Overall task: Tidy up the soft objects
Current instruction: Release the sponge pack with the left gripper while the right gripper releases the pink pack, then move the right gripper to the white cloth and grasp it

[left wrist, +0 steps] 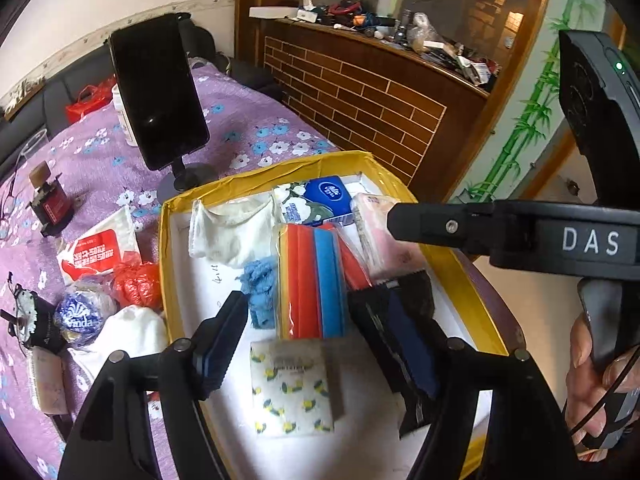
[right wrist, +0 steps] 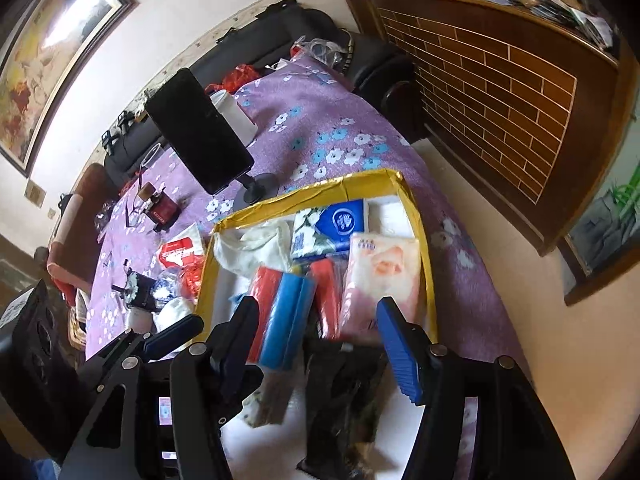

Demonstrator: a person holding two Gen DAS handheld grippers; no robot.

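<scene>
Most soft goods already lie in the yellow-rimmed cardboard box on the desk; white cloth bundle and red plastic bag wait left. Left tool and right tool are spread, empty.

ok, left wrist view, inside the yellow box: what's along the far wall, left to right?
Crumpled white cloth → floral-print tissue pack → blue tissue pack with white logo → pink plastic-wrapped tissue pack, partly behind the other gripper's black fingers.
</scene>
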